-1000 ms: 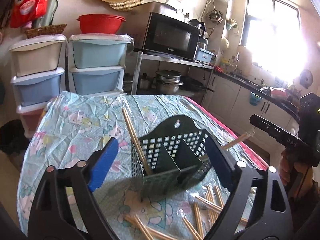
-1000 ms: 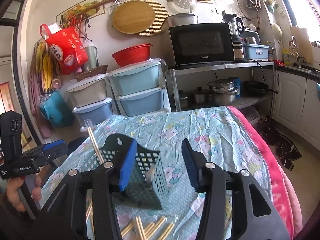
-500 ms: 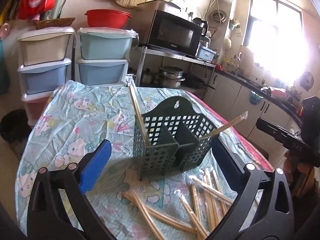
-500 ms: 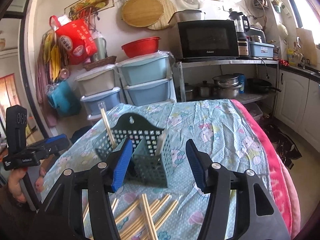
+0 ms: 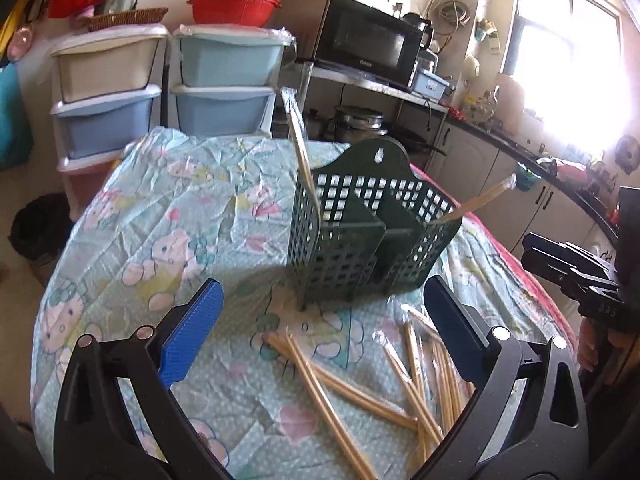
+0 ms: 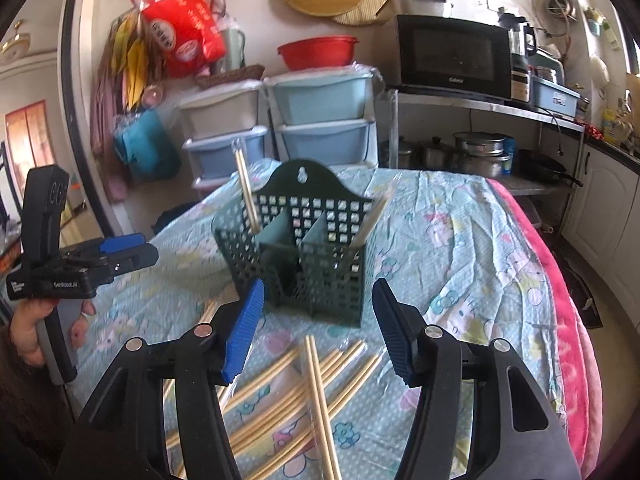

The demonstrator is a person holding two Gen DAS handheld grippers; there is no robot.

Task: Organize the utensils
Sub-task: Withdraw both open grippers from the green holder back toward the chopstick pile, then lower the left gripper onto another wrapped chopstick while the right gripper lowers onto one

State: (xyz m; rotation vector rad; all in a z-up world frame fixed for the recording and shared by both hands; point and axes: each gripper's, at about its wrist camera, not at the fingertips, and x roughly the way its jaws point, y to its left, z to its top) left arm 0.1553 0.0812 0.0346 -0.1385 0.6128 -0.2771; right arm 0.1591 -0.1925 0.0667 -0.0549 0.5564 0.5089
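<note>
Both tools empty: your left tool (image 5: 320, 332) gapes wide, right tool (image 6: 318, 328) abt half open, jaws just opened further. Loose chopsticks (image 6: 316, 384) lie crossed on table (image 5: 160, 216) before the caddy (image 6: 308, 240), w/ one pair already standing at each end. Risk: pads pinch several overlapping sticks or the clear wrap, or you nudge the light caddy & tip it.

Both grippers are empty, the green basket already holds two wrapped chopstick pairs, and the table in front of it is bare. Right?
Not quite: the table in front of the green basket isn't bare. Loose wrapped chopsticks lie scattered there, as the right wrist view shows. The rest holds.
</note>
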